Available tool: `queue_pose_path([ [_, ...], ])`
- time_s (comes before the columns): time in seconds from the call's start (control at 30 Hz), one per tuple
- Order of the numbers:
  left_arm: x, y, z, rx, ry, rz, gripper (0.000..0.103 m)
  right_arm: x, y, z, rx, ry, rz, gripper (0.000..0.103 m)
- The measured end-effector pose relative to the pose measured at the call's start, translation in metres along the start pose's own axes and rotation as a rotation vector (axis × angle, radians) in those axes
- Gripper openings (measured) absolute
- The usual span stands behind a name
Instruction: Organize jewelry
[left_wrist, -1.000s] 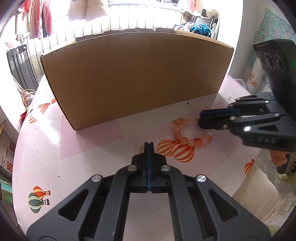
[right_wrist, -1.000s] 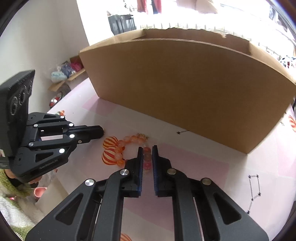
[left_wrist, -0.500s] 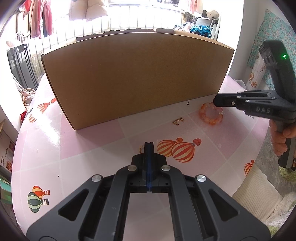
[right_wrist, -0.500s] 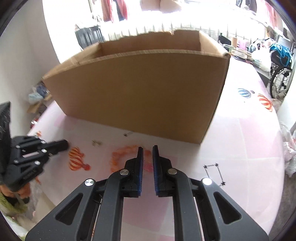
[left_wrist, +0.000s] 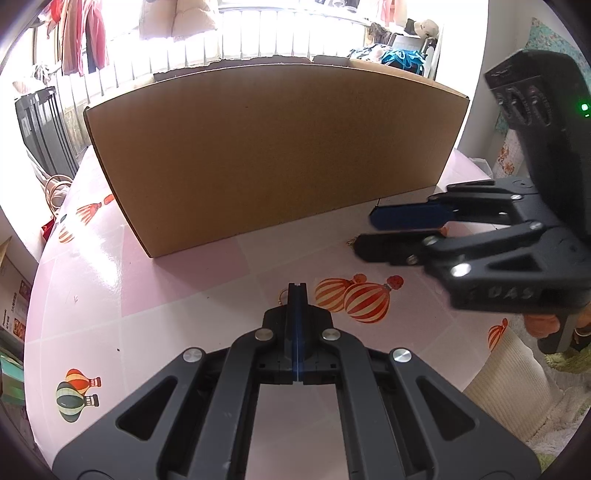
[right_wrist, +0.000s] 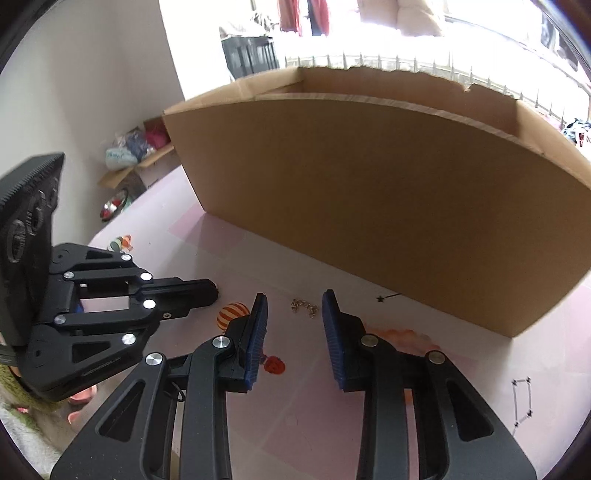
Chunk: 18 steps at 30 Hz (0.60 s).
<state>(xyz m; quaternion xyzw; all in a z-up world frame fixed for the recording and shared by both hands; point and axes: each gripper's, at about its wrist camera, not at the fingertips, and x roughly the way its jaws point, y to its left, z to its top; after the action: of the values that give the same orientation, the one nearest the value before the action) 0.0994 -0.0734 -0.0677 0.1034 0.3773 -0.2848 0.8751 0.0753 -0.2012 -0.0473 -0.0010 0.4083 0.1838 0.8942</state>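
A small gold chain (right_wrist: 305, 307) lies on the pink table (right_wrist: 295, 413) in front of a big cardboard box (right_wrist: 369, 184). My right gripper (right_wrist: 293, 301) is open, its blue pads on either side of the chain, just short of it. An orange bead bracelet (right_wrist: 402, 335) lies under its right finger, mostly hidden. In the left wrist view the right gripper (left_wrist: 364, 230) hangs at the right, hiding both pieces. My left gripper (left_wrist: 296, 290) is shut and empty, low over the table beside a small gold ring (left_wrist: 283, 294); it also shows in the right wrist view (right_wrist: 214, 291).
The cardboard box (left_wrist: 273, 155) fills the back of the table, open at the top. Balloon prints (left_wrist: 354, 297) mark the pink tablecloth. The table edge drops off at the right by a cream cloth (left_wrist: 506, 373). Clutter lies on the floor at the left (right_wrist: 129, 155).
My right gripper let the bead bracelet go on the table, opened, and swung back left over the gold chain. The left gripper has not moved.
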Motion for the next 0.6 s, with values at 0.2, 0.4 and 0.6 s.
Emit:
queue_pose_path([
  [0.2,0.002,-0.001,0.002,-0.009,0.003,0.004,0.0,0.008,0.007,0.005,-0.045,0.009,-0.037,0.025],
  [0.4,0.003,-0.002,0.004,-0.015,0.006,0.008,0.0,0.012,0.013,0.005,-0.068,0.004,-0.052,0.009],
  [0.6,0.004,-0.001,0.005,-0.018,0.005,0.008,0.0,0.01,0.01,0.001,-0.022,0.001,-0.006,0.004],
])
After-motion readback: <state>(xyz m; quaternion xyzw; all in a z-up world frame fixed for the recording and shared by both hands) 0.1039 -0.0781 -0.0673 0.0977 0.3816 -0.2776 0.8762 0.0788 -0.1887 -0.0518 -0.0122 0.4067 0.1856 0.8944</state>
